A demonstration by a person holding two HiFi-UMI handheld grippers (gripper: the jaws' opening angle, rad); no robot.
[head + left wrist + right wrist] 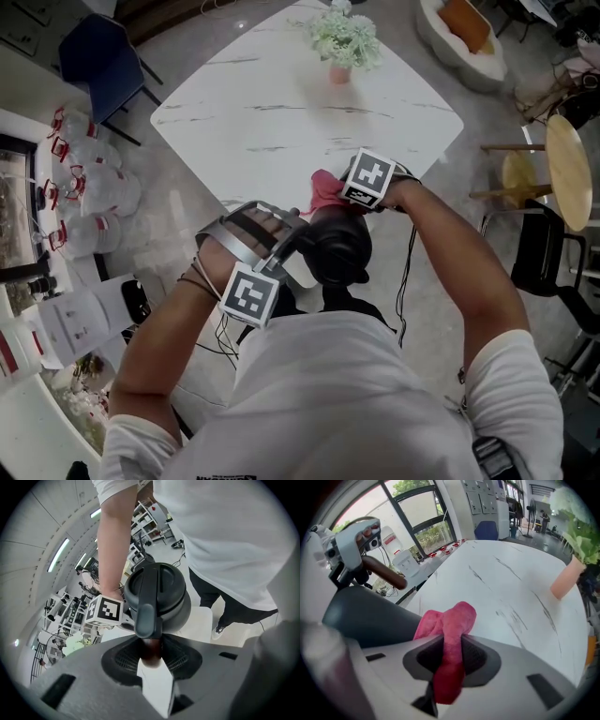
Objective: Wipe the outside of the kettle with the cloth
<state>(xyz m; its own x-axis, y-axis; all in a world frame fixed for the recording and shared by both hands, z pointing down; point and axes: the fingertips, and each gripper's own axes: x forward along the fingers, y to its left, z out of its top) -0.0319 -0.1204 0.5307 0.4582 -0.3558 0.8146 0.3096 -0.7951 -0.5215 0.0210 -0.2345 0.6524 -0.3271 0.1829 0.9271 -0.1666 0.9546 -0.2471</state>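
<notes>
A dark kettle [339,247] sits at the near corner of the white marble table [281,122], right in front of me. My left gripper [284,246] is shut on its brown handle [151,649], with the lid [158,587] just beyond the jaws. My right gripper [330,194] is shut on a pink cloth [323,190], held against the far side of the kettle. In the right gripper view the cloth [451,625] bulges out of the jaws beside the kettle's dark wall [365,618]. Whether the kettle rests on the table is hidden.
A pink vase of pale flowers [342,45] stands at the table's far side. A blue chair [98,58] and several water jugs [94,192] are at the left. Wooden stools [562,169] stand at the right. Papers [80,321] lie on a counter at my lower left.
</notes>
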